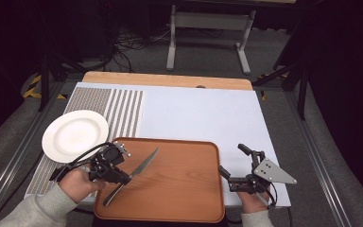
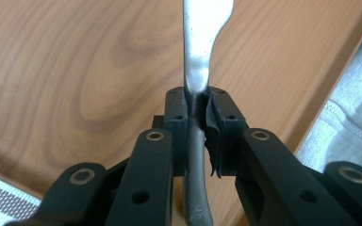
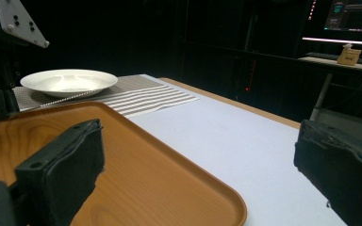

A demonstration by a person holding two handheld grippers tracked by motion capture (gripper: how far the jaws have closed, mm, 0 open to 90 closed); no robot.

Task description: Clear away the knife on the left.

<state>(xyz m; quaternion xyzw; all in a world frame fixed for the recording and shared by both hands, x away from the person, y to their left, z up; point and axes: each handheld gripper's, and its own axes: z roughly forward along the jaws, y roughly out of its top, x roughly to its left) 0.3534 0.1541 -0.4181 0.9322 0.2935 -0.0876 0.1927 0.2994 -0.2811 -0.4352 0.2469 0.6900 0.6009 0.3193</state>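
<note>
A metal table knife [image 1: 139, 171] lies slantwise over the left part of a wooden tray [image 1: 179, 189], blade toward the far right. My left gripper [image 1: 125, 178] is shut on the knife [image 2: 199, 75] near where handle meets blade; in the left gripper view the jaws clamp the steel shank, with the tray's wood [image 2: 75, 70] beneath. My right gripper [image 1: 231, 163] stands open at the tray's right edge, one jaw over the tray [image 3: 146, 179] and the other over the white mat [image 3: 226, 136], nothing between them.
A white plate [image 1: 75, 135] [image 3: 68, 81] rests on a striped placemat [image 1: 123, 111] at the left. The white mat [image 1: 203, 113] covers the table beyond the tray. A metal stand [image 1: 208, 28] and cables sit on the floor behind the table.
</note>
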